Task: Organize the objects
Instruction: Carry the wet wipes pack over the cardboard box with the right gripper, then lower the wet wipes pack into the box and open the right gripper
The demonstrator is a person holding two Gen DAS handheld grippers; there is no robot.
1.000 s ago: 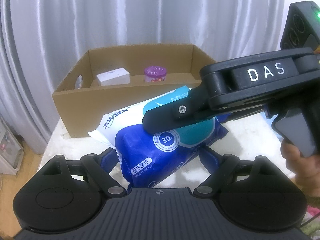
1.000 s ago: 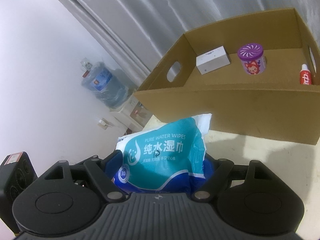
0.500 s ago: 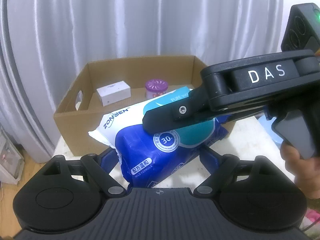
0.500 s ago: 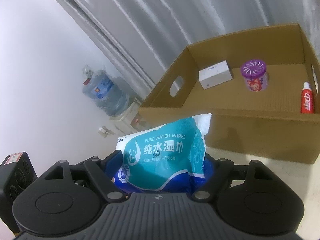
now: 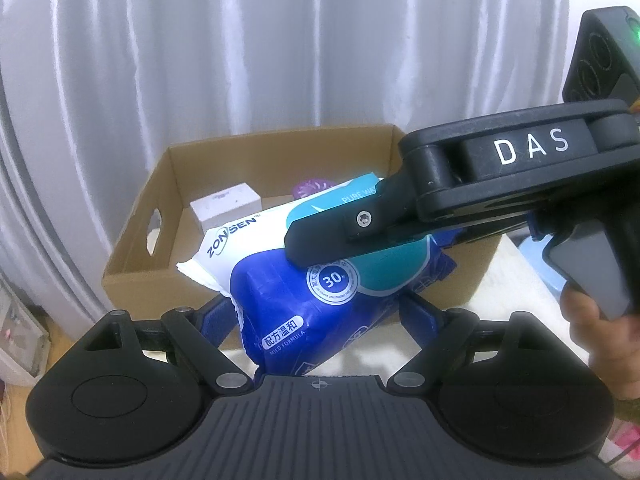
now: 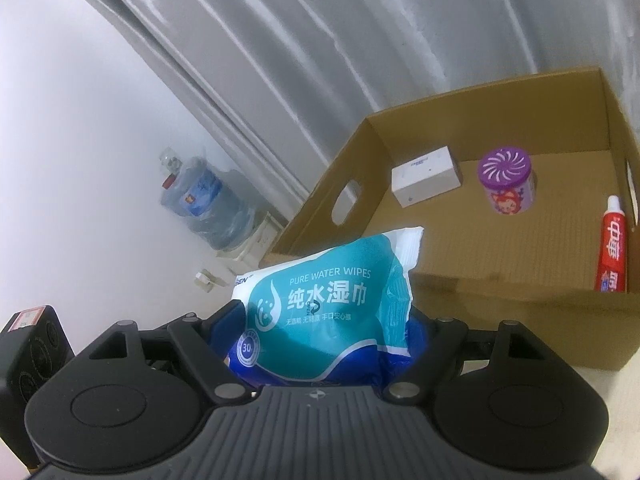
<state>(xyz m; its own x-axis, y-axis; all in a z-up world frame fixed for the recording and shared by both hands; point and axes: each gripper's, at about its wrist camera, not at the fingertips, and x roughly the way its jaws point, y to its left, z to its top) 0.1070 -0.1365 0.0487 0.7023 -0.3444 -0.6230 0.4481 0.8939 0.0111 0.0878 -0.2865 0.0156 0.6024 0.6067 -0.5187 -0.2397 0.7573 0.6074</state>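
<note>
Both grippers hold the pack of wet wipes [image 5: 320,280] in the air. The left gripper [image 5: 316,320] has its jaws pinching the pack's blue lower end; the right gripper [image 6: 320,332] clamps it from the frame's right side in the left view. The pack's long axis points up-frame toward the cardboard box [image 6: 500,312], directly ahead of both; its near wall lies just beyond the pack's white sealed edge, with bare floor left of the toothpaste tube [image 6: 612,252].
</note>
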